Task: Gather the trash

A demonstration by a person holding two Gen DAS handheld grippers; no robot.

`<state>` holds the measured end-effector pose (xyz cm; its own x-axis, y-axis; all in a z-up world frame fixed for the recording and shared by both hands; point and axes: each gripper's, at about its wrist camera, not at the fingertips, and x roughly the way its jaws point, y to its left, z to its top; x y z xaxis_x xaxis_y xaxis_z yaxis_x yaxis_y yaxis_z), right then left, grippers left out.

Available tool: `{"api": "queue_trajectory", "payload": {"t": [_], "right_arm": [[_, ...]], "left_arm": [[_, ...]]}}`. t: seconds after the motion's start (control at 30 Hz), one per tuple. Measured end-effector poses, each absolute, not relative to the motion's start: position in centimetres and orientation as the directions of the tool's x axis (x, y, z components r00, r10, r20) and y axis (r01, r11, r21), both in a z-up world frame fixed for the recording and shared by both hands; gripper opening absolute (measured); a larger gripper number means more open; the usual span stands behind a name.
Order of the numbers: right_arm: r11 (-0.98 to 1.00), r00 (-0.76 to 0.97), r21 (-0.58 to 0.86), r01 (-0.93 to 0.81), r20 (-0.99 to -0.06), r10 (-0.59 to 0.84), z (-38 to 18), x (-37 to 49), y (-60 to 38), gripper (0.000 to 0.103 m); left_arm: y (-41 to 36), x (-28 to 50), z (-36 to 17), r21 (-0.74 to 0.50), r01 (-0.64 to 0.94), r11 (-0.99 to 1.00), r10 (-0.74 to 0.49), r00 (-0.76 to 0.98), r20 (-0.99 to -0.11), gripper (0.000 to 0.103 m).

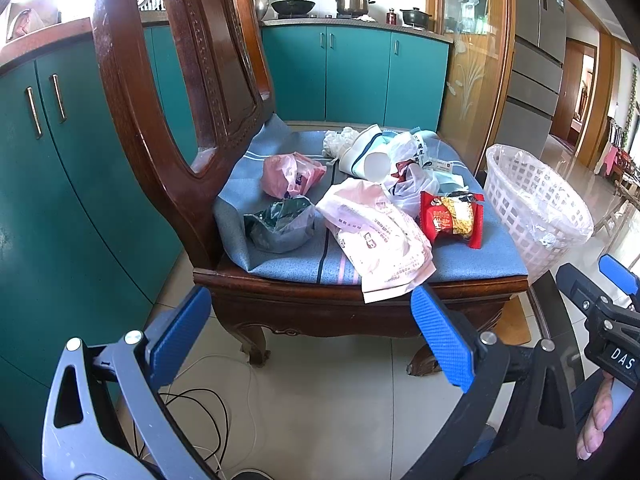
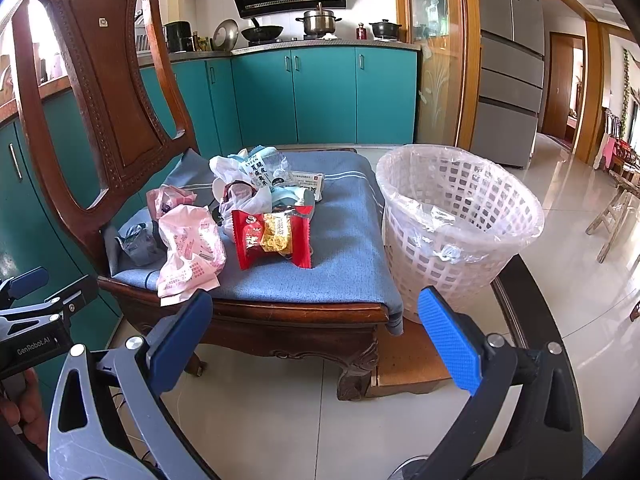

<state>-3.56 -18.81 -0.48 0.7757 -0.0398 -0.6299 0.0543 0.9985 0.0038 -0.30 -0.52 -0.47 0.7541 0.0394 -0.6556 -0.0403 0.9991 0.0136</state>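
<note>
A carved wooden chair [image 2: 120, 80] with a blue striped cushion [image 2: 344, 248] stands on a pale tiled floor [image 2: 280, 420] in a kitchen, teal cabinets [image 2: 320, 92] behind it, pots on the stove above them and a grey fridge [image 2: 508, 60] to the right. The trash lies heaped on the cushion: a red noodle packet [image 2: 272, 236] near the front, a pink-printed bag [image 2: 192, 248] at the front left edge, a dark crumpled bag [image 1: 280, 222] beside it, a pink bag [image 1: 290, 174] behind, and white bags with a paper cup [image 1: 376, 164] toward the back. A white lattice basket [image 2: 460, 224] lined with clear plastic stands just right of the chair, touching or nearly touching the cushion's side. Both tools hover in front of the seat, low above the floor: the left tool [image 1: 312, 340] gapes wide and empty, and the right tool [image 2: 316, 340] likewise spreads wide, gripping nothing. Cables [image 1: 200, 420] trail on the floor at left.
</note>
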Motion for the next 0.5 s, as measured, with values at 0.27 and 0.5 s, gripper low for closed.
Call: {"api": "queue_trajectory", "payload": {"t": [0.27, 0.5], "right_arm": [[0.999, 0.775, 0.003, 0.054, -0.631, -0.04, -0.53, -3.59, -18.83, 0.1], [0.999, 0.775, 0.0, 0.05, -0.631, -0.039, -0.56, -3.6, -18.81, 0.1]], "left_arm": [[-0.38, -0.36, -0.46, 0.014, -0.038, 0.999, 0.038, 0.752, -0.658, 0.1], [-0.33, -0.52, -0.45, 0.017, -0.036, 0.999, 0.038, 0.752, -0.658, 0.1]]}}
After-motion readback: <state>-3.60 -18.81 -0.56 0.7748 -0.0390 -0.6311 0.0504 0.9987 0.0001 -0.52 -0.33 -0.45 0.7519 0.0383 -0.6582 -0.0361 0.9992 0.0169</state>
